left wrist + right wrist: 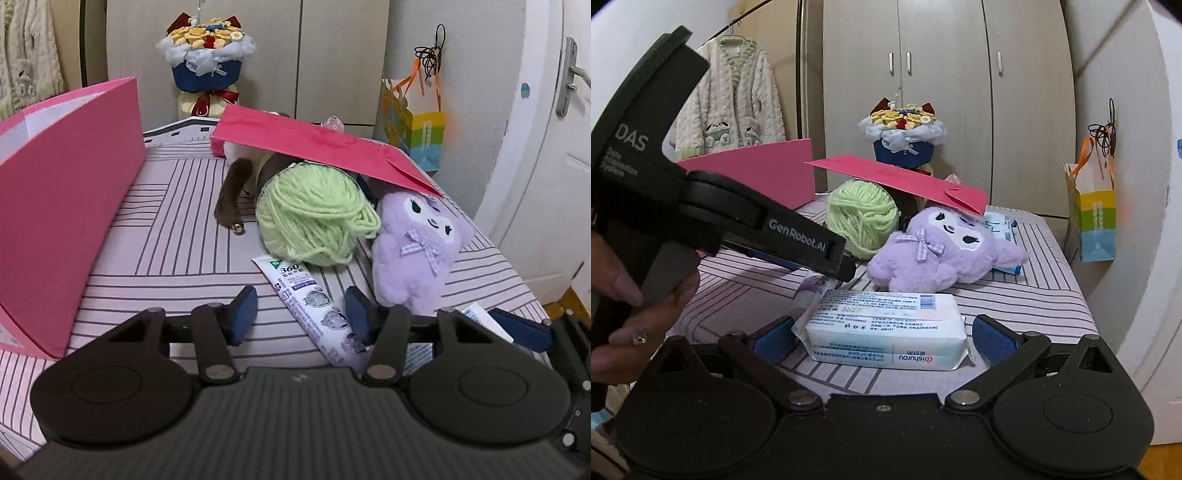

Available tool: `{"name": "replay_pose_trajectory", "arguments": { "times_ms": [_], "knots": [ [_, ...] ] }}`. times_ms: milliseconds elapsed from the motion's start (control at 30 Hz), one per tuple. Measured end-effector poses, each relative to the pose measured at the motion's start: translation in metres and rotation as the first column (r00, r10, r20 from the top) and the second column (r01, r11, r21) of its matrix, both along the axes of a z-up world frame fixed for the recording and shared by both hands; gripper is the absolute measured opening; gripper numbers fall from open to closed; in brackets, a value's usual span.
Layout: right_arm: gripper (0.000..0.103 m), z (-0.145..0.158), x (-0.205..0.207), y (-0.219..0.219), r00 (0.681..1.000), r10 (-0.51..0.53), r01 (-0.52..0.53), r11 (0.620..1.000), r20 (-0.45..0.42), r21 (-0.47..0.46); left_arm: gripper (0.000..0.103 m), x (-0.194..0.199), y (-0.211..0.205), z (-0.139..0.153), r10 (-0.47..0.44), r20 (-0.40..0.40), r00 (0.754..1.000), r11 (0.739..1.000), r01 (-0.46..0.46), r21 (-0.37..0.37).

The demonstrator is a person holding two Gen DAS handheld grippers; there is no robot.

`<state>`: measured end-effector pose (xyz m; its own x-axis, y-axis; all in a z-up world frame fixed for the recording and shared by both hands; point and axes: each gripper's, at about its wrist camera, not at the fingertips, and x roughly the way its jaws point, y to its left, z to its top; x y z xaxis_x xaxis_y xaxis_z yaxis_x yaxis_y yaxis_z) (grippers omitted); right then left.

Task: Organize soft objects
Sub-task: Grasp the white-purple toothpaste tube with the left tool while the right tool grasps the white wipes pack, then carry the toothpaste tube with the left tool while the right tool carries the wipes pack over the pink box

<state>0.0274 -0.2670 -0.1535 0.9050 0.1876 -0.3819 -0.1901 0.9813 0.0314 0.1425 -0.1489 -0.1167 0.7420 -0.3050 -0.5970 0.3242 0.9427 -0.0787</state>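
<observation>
Grippers over the striped bed
Left gripper straddles the tube, unclenched; right gripper released around the tissue pack.

Right gripper straddles the tissue pack on the striped bed, pads not touching it; purple plush lies beyond.

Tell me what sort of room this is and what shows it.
Most likely a bedroom at home: a striped bedsheet covers the work surface, a tall wardrobe stands behind it, and a fluffy robe hangs on a hanger. A purple plush toy adds to the domestic feel.
</observation>
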Motion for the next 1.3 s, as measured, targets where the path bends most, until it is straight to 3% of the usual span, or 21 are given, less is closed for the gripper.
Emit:
{"name": "replay_pose_trajectory", "arguments": {
  "times_ms": [233,400,567,700,733,767,833,1300],
  "knots": [
    [0.102,0.003,-0.003,-0.002,1.000,0.006,-0.006,0.999,0.004,-0.031,0.045,-0.008,0.009,0.001,0.003,0.014,1.000,0.999,-0.004,0.047],
    [0.091,0.001,-0.006,-0.003,1.000,0.021,-0.021,1.000,0.009,-0.010,0.046,-0.011,0.008,-0.003,-0.045,0.055,0.997,0.995,0.040,0.091],
    [0.094,0.000,-0.004,0.001,1.000,-0.002,0.002,1.000,0.015,-0.006,0.065,-0.007,0.002,-0.005,-0.020,0.060,0.998,0.996,0.015,0.083],
    [0.097,-0.004,0.000,-0.001,1.000,-0.014,0.014,1.000,0.024,0.020,0.069,-0.004,0.002,-0.006,-0.012,0.054,0.998,0.997,0.007,0.083],
    [0.094,-0.004,-0.001,0.000,0.999,-0.011,0.010,1.000,0.031,0.021,0.066,-0.005,0.003,-0.006,-0.013,0.058,0.998,0.997,0.009,0.083],
    [0.087,-0.004,-0.001,0.002,0.999,-0.009,0.008,1.000,0.037,0.024,0.049,-0.006,0.004,-0.006,-0.009,0.065,0.998,0.997,0.004,0.081],
    [0.085,-0.003,-0.002,0.005,0.999,-0.016,0.016,1.000,0.035,0.022,0.027,-0.008,0.007,-0.005,-0.003,0.078,0.997,0.997,-0.003,0.075],
    [0.083,0.003,-0.017,0.026,0.998,-0.045,0.044,0.999,0.033,0.021,0.024,-0.035,0.043,0.001,0.004,0.131,0.991,0.997,-0.014,0.075]
  ]
}}
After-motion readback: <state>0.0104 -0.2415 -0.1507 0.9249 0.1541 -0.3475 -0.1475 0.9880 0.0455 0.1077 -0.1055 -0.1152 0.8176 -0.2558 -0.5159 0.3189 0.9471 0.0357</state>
